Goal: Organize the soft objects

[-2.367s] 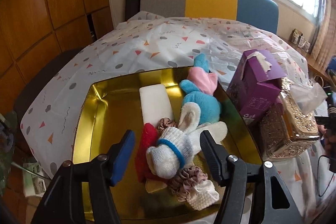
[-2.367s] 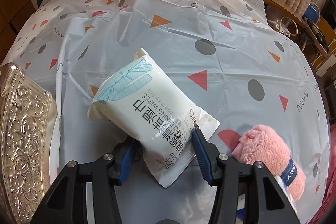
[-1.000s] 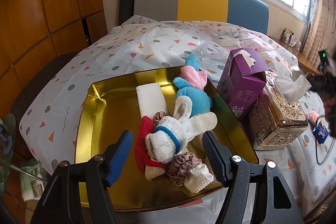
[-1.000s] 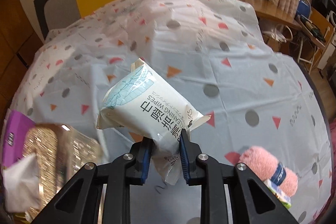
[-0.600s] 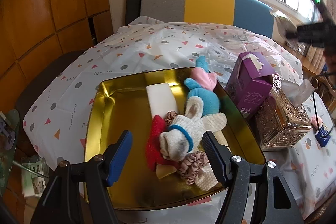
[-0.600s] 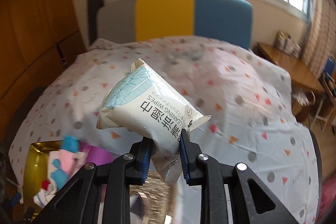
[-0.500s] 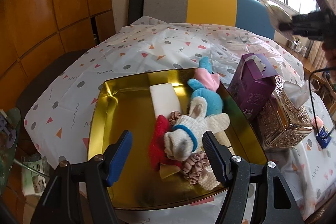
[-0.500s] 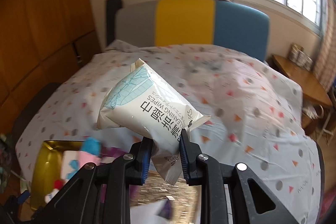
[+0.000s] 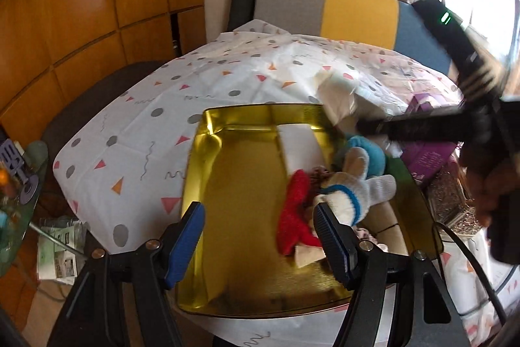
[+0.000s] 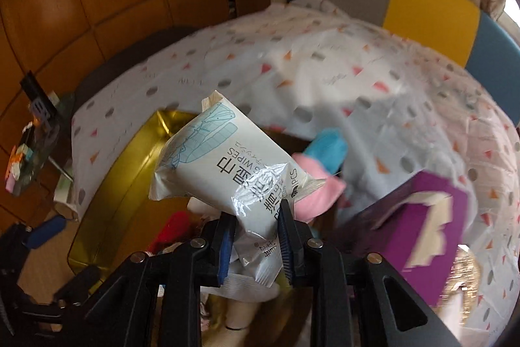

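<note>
Wipes pack in my right gripper, over the tray.

Left gripper (image 9: 258, 238) hangs with jaws apart and nothing between them, angled down at the near edge of the gold tray (image 9: 208, 152); a red mitt (image 9: 294, 210) and a white glove (image 9: 351, 194) lie just past its right finger. Right gripper (image 10: 255, 244) is clamped on the wipes pack (image 10: 224, 158), pinching its lower crimped end, pointed steeply down, with the pack sticking up and forward above the tray (image 10: 130, 152). My guess: the pack is light, squashy and slick in its film wrap, so an end pinch lets it swing or slip; a hold across the fuller middle would be surer. The purple box (image 10: 419, 217) sits right of the tray, near my drop path.
</note>
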`<state>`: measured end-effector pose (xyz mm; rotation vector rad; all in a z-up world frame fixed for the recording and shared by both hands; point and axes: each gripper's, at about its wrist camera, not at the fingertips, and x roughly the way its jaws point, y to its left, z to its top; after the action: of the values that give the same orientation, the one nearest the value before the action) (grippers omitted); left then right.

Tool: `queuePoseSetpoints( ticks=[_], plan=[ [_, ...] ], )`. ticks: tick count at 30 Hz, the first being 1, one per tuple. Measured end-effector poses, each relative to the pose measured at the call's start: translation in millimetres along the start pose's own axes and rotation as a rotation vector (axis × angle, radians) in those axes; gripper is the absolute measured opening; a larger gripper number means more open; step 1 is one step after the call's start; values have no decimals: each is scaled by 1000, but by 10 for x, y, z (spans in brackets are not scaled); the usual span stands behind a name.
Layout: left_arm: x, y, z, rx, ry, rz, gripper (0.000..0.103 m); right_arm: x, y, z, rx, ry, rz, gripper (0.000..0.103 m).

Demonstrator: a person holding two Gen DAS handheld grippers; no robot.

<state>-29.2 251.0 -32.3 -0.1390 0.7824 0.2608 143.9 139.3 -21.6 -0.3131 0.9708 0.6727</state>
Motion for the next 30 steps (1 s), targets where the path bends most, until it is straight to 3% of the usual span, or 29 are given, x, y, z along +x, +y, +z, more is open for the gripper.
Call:
queuePoseSetpoints(
  ticks=[4, 10, 20, 30],
  plan=[
    [6, 42, -5, -12, 1, 4, 70, 341, 144, -33, -30, 62, 16, 32],
    [18, 54, 1, -14, -2, 6, 70, 422, 205, -101, -6, 99, 86, 38],
    [-47, -1, 5, 5, -23, 14, 70, 142, 182, -261, 33, 15, 87, 41],
    [-123, -88, 14, 32, -41, 13, 70, -309, 47, -463, 85, -128, -30, 41]
  ],
)
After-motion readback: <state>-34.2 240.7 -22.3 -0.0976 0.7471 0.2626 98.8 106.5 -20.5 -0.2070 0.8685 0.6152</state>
